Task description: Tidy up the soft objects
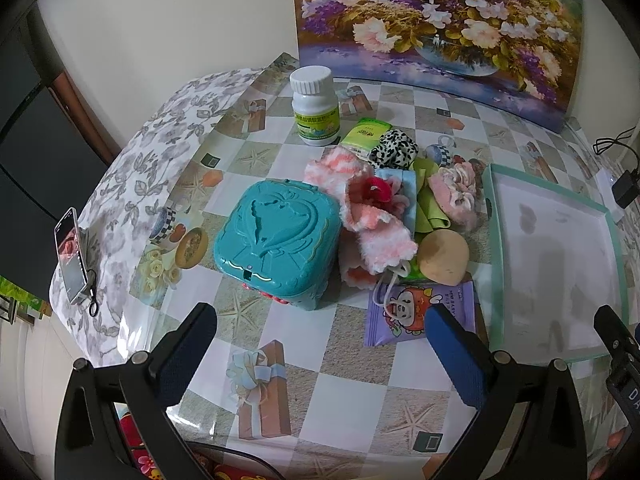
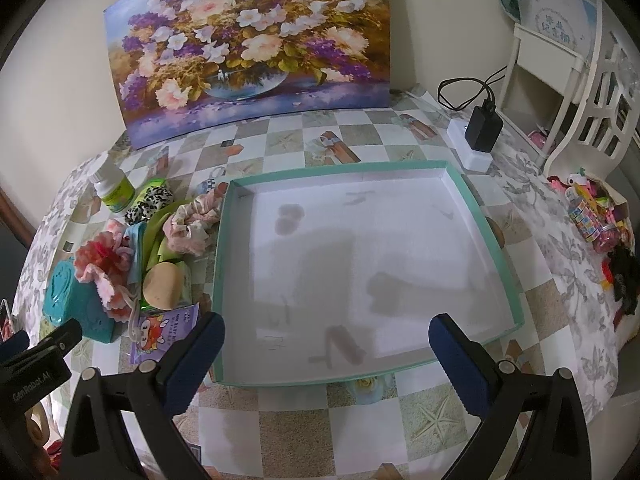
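Soft stuff piled mid-counter (image 1: pixel 320 360), between the teal plastic case (image 1: pixel 276 236) and the shallow teal-rimmed tray (image 2: pixel 496 236). Pile contents: pink-white fuzzy cloth (image 1: pixel 376 232) with a red flower piece on top, leopard-print scrunchie (image 1: pixel 394 148), pink scrunchie (image 1: pixel 454 194) just beside the tray's left wall, green cloth (image 1: pixel 430 204) under them, tan round sponge (image 1: pixel 442 258) at the near edge, touching the fuzzy cloth. Purple snack packet (image 1: pixel 416 316) lies flat in front of the sponge, a white cord draped over it. White pill bottle (image 1: pixel 314 106) upright behind the pile, green tissue pack (image 1: pixel 366 136) next to it. Tray interior shows only its stained white floor. Left gripper (image 1: pixel 320 340) fingers spread wide, holding nothing, hovering above the counter facing the case and packet. Right gripper (image 2: pixel 326 344) fingers also spread wide, holding nothing, over the tray's near rim. Flower painting (image 2: pixel 256 40) leans on the wall at the back; phone (image 1: pixel 72 256) on the floral cloth at left.
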`<state>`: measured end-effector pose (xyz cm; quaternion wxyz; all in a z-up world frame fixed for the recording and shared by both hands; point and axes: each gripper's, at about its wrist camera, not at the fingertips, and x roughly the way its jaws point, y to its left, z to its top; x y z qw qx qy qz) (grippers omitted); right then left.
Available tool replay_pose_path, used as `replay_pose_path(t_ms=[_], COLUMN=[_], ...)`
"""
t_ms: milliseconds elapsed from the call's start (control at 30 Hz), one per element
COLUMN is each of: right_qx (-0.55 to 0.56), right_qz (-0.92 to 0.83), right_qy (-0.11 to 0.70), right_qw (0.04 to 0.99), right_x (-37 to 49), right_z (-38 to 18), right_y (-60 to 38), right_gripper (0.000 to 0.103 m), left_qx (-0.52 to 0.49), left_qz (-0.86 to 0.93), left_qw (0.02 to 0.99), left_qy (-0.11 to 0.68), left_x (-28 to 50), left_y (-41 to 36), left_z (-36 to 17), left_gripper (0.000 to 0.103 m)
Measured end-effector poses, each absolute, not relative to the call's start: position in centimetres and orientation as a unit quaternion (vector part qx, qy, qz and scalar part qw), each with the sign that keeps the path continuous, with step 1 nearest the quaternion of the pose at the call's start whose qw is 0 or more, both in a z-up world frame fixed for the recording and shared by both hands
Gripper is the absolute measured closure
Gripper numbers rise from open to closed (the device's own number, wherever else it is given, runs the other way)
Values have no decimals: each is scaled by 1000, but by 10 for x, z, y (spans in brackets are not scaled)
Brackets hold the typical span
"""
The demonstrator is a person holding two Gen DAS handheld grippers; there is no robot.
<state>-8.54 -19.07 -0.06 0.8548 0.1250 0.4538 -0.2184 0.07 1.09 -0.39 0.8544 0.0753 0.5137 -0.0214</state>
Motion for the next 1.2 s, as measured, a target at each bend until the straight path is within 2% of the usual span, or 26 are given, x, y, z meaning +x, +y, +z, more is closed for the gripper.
replay_pose_path(t_ms=[1200], right_qx=[126], right_qz=[-218], right_qy=[455], right_qw=[855], right_x=[-85], right_z=[-1], right_y=[-191], right_gripper=[0], left_qx=[73], left_qz=[-25], left_qw=[849], left_qy=[523], left_x=[2], left_y=[12], left_z=[-8], left_gripper=[0])
